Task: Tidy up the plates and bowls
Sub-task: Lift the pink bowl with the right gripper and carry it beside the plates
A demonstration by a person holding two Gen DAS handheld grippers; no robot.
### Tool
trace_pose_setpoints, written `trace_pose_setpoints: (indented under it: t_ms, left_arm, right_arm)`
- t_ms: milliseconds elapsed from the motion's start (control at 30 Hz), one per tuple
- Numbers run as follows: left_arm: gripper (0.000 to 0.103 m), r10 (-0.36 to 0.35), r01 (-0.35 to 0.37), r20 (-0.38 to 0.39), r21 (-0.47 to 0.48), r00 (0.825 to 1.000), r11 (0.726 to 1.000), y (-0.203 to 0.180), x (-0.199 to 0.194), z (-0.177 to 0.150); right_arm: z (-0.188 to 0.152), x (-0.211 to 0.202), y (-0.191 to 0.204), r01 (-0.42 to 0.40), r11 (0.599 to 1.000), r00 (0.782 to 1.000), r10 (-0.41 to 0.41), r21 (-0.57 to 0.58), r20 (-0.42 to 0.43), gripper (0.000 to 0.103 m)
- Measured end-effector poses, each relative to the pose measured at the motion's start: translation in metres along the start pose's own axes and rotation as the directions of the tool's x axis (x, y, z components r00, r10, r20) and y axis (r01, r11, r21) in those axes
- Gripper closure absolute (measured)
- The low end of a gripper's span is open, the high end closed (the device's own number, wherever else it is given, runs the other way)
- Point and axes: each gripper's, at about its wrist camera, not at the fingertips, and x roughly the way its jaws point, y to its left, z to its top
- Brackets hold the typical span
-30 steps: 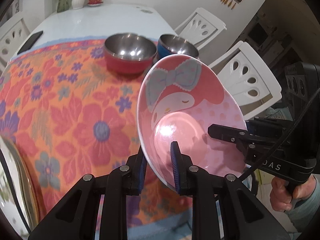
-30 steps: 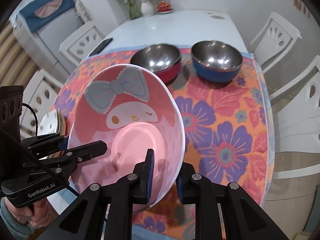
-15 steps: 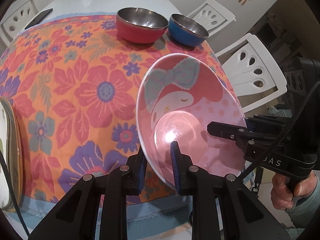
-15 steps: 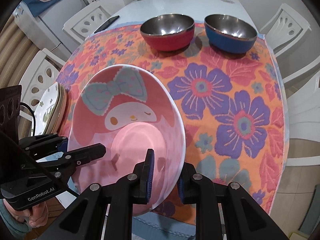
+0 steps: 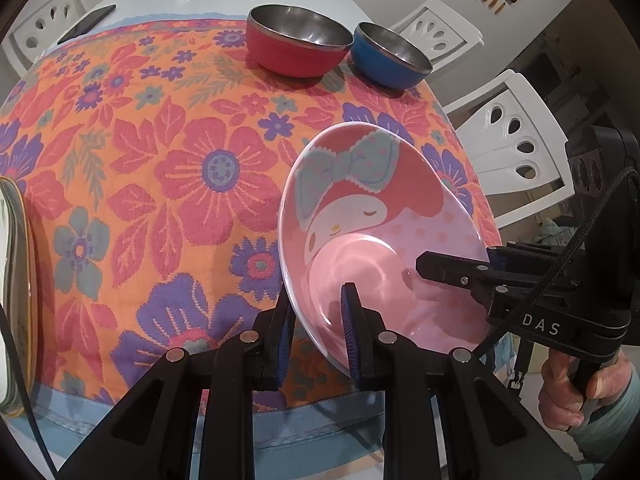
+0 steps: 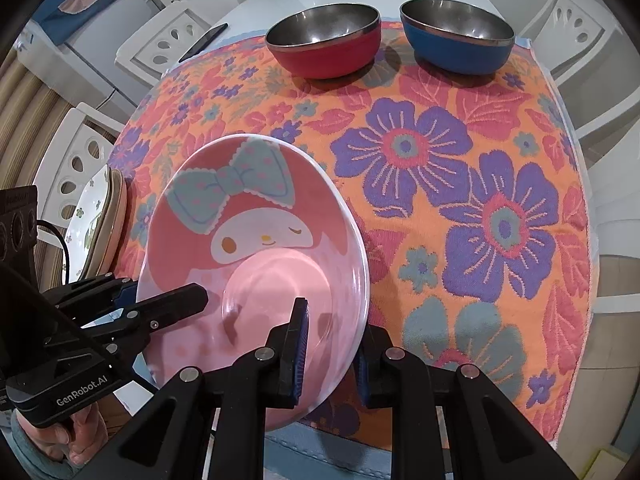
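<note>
The left gripper (image 5: 318,330) clamps the near rim of a tilted pink cartoon-print melamine bowl (image 5: 376,236). The right gripper (image 5: 456,270) grips its right rim above the floral orange tablecloth (image 5: 160,160).

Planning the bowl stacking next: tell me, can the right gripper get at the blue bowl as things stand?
Probably not yet: the right gripper is shut on the pink bowl, though bare cloth leads to the blue bowl.

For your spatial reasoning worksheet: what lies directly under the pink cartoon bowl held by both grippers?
Under the pink bowl lies the floral cloth near the table's front edge. The patch right beneath is covered by the bowl, so anything there cannot be seen.
</note>
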Motion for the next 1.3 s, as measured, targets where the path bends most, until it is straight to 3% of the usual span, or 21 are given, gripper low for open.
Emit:
trace_pose_setpoints:
  t_ms: [733, 1033, 1233, 1267, 1300]
  left_arm:
    - [0.084, 0.010, -0.010, 0.007, -0.007, 1.000, 1.000, 0.000, -0.012, -0.005]
    - [0.083, -0.036, 0.033, 0.055, 0.043, 0.998, 0.999, 0.013, -0.044, -0.020]
    - [0.083, -0.035, 0.025, 0.115, 0.086, 0.993, 0.996, 0.014, -0.096, -0.042]
    - [0.080, -0.026, 0.014, 0.121, 0.093, 0.992, 0.996, 0.015, -0.103, -0.045]
    - [0.066, -0.008, -0.004, 0.120, 0.095, 0.993, 0.996, 0.016, -0.107, -0.047]
  right_arm:
    - [-0.013, -0.025, -0.005, -0.013, 0.999, 0.999, 0.011, 0.046, 0.044, 0.083]
    - [-0.034, -0.068, 0.005, -0.012, 0.978, 0.989, -0.019, 0.209, 0.144, 0.083]
    - [-0.057, -0.087, 0.034, -0.090, 0.947, 0.980, 0.029, 0.309, 0.198, 0.083]
    - [-0.061, -0.090, 0.040, -0.096, 0.939, 0.979, 0.029, 0.330, 0.204, 0.083]
    - [-0.066, -0.093, 0.046, -0.093, 0.933, 0.977, 0.018, 0.349, 0.211, 0.083]
